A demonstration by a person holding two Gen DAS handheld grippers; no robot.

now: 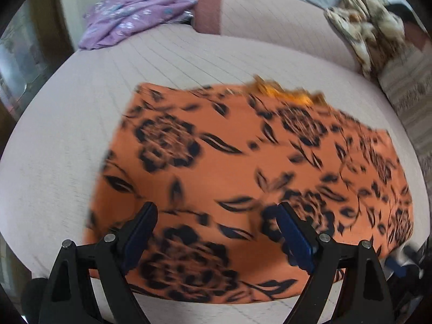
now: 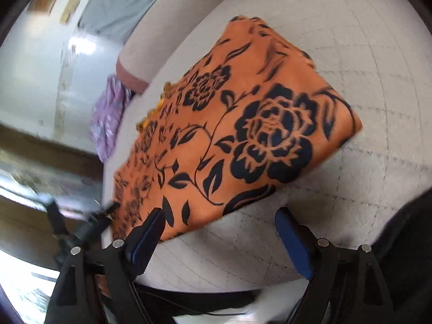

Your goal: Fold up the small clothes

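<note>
An orange cloth with black flowers lies folded flat on the pale sofa seat. My left gripper hovers over the cloth's near part, jaws wide apart, nothing between the pads. In the right wrist view the same orange cloth lies tilted across the pale seat. My right gripper stands open at the cloth's near edge; its left finger overlaps that edge and its right finger is over bare cushion. The other gripper shows blurred at the left.
A purple flowered garment lies crumpled at the seat's far left corner beside the sofa backrest. A brown-and-cream patterned cushion rests at the far right. A dark sleeve fills the right wrist view's lower right.
</note>
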